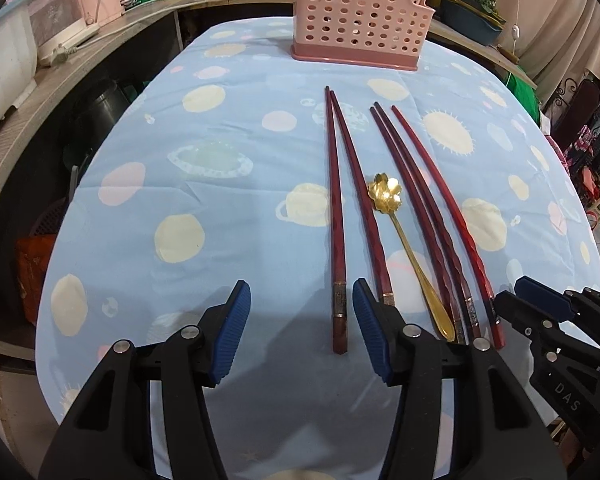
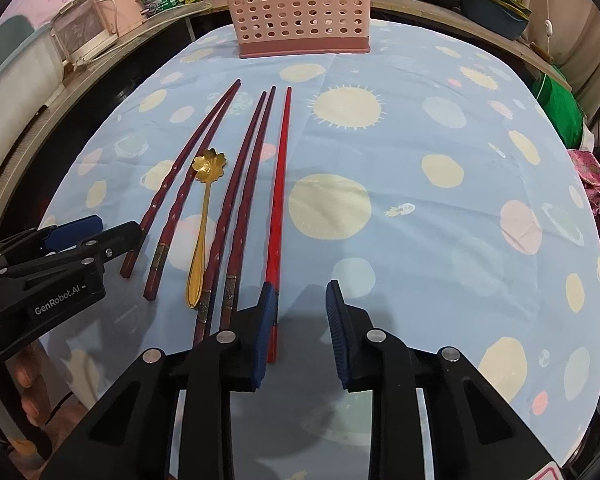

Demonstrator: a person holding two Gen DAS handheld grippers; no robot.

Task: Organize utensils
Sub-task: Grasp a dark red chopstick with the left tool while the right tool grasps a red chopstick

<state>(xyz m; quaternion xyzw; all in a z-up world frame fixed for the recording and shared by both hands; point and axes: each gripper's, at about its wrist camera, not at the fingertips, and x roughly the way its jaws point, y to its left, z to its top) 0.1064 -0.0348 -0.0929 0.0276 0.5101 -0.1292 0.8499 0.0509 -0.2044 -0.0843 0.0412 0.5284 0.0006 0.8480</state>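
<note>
both tools, left tool (image 1: 300,312) and right tool (image 2: 302,312), hang released over the table (image 1: 140,200); five chopsticks (image 1: 336,216) and a gold spoon (image 1: 404,240) lie ahead, pink holder (image 1: 360,16) beyond.

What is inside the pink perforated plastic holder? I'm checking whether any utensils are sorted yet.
Little shows inside the pink perforated plastic holder: in the right wrist view a pale tip and a dark tip poke above its rim at the notch. Its walls cover everything lower down.
</note>
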